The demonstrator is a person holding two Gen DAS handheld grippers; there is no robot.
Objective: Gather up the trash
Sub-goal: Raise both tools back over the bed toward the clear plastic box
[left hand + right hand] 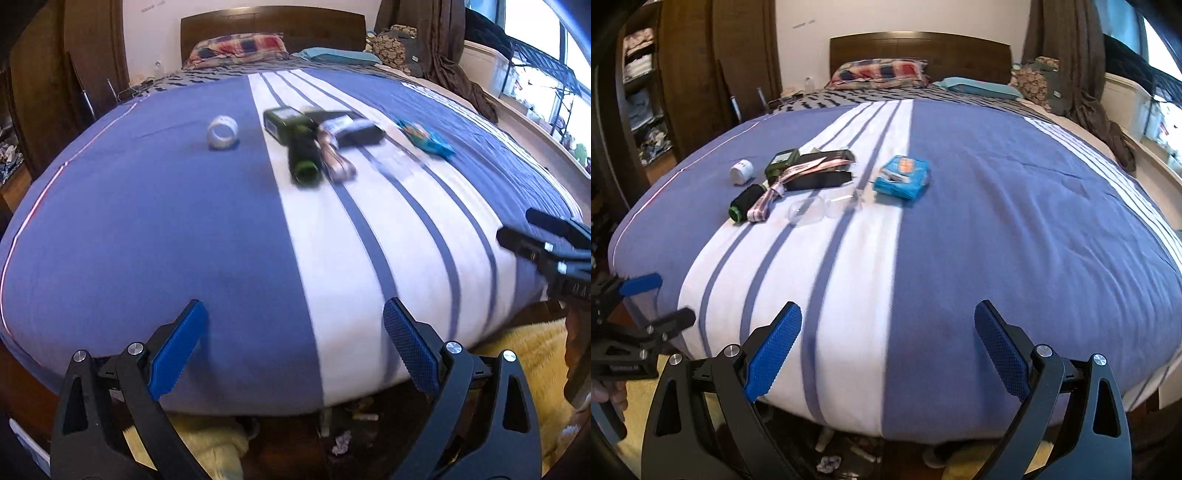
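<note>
Both claws hover at the foot of the bed, jaws spread wide and empty: the left claw (293,347) over the blue-and-white striped bedspread (166,229), the right claw (886,350) beside it. The trash lies ahead of both, toward the middle of the bed. A dark green bottle (744,203) lies on its side, its long axis running up the bed, mouth toward the claws. Touching it is a crumpled pink-and-white wrapper (798,173) over a black box (820,179); a white tape roll (741,170) sits to the left, a clear plastic cup (807,210) and a blue snack packet (903,177) to the right. The left claw seems nearer the bottle, the right nearer the packet. Open bedspread lies between, edges well apart.
</note>
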